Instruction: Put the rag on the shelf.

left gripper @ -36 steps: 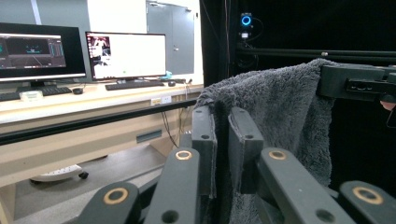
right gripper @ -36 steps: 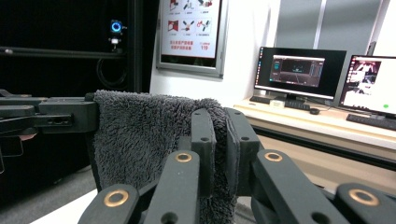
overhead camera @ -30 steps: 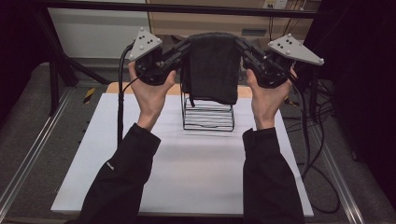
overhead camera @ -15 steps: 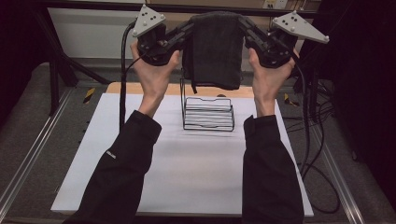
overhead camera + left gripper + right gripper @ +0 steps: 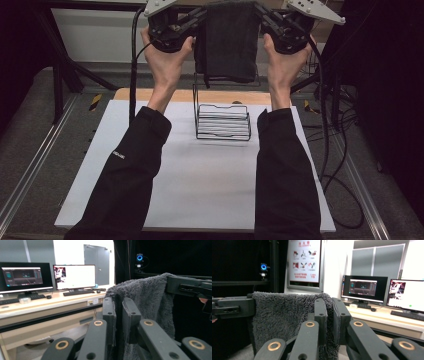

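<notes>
left hand-held gripper (image 5: 192,22) clamped on towel (image 5: 227,42) corner | right hand-held gripper (image 5: 267,22) clamped on the other corner | towel hangs spread, high above wire rack (image 5: 222,122) on desk (image 5: 200,185) | progress — likely lifted, not yet draped on rack

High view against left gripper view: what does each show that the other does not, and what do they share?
The high view alone gives the wire rack on the white table, and the person's black sleeves. The left gripper view alone gives two monitors, a keyboard and a desk behind. Both show the dark grey towel, held up between the left gripper and the right gripper, each shut on an upper corner.
</notes>
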`<state>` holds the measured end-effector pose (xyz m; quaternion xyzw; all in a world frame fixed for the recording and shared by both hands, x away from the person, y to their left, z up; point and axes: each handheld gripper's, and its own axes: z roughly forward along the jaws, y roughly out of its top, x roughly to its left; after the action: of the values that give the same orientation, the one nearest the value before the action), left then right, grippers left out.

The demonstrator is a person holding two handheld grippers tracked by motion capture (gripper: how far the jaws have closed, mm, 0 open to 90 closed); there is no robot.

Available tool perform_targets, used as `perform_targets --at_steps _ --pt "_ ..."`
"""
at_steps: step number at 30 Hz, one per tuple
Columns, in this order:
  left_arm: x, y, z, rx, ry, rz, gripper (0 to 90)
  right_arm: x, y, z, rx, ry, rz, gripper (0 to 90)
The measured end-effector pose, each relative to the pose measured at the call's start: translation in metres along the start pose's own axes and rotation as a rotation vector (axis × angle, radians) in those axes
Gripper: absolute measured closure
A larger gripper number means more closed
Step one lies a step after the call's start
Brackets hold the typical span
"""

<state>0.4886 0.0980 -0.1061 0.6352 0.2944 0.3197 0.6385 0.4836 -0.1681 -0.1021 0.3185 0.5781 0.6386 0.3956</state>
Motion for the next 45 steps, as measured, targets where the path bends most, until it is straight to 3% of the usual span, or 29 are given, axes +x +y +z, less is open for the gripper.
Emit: perform_targets --at_steps 5,9,23,25,34,45 --pt "0.009 -0.014 0.008 0.016 -0.006 -0.003 81.8 -0.007 -0.01 0.01 0.042 -0.004 -0.021 83.9" --pt "0.017 -0.027 0.013 0.026 -0.019 -0.035 81.7 -0.012 -0.021 0.014 0.06 0.006 -0.029 83.8" --pt "0.02 -0.059 0.008 0.072 -0.052 -0.001 81.7 -0.009 -0.054 0.006 0.133 0.036 -0.043 83.8" --pt "0.019 -0.062 0.007 0.079 -0.049 0.016 81.7 -0.009 -0.057 0.004 0.138 0.037 -0.044 83.8" --pt "0.015 -0.072 0.012 0.112 -0.055 0.025 81.7 -0.013 -0.069 0.001 0.162 0.033 -0.034 83.8" --pt "0.01 -0.072 -0.004 0.073 -0.096 0.049 81.7 -0.009 -0.071 -0.015 0.132 0.069 -0.044 83.7"
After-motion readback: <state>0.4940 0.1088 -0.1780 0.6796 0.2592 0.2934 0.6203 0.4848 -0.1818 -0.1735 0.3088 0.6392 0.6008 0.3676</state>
